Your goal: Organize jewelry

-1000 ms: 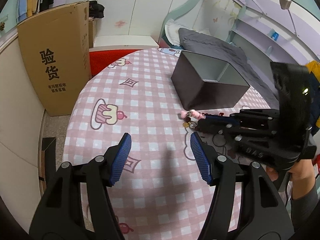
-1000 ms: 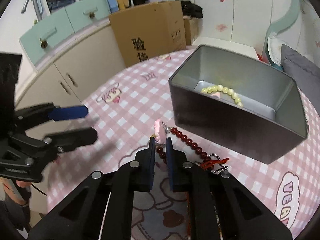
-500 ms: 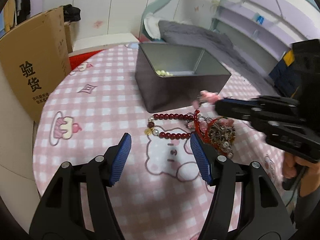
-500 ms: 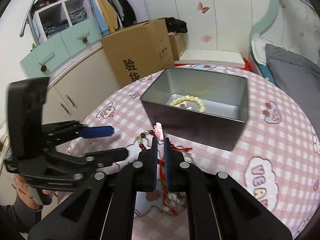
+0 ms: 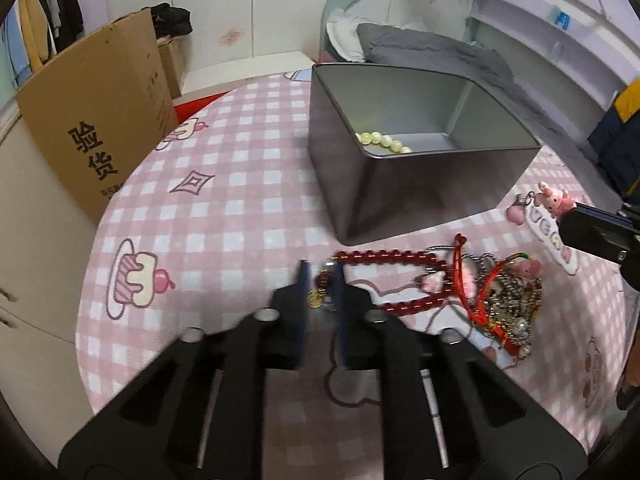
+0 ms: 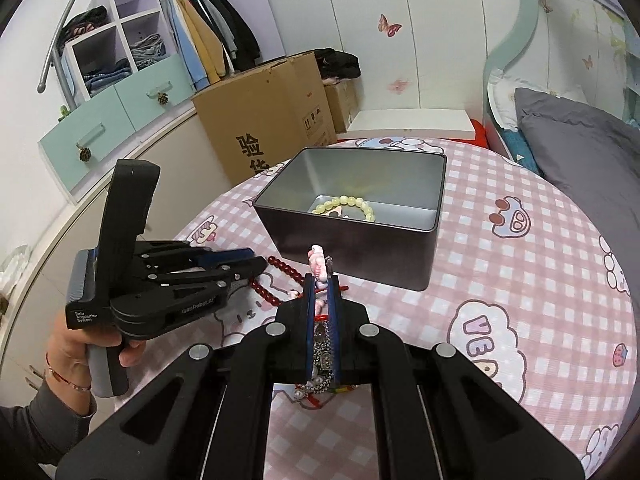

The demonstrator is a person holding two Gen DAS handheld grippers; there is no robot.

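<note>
Over the table (image 5: 208, 216), both grippers angle downward.

Left gripper (image 5: 320, 276) tips: motion-blurred, grip on red bead bracelet (image 5: 384, 258) unclear.
Jewelry pile (image 6: 320, 360): mostly hidden behind right gripper (image 6: 321, 280).

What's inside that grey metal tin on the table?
The tin holds a pale yellow-green bead bracelet with something small and pinkish beside it. The near wall hides the front strip of the floor, so more may lie there.
</note>
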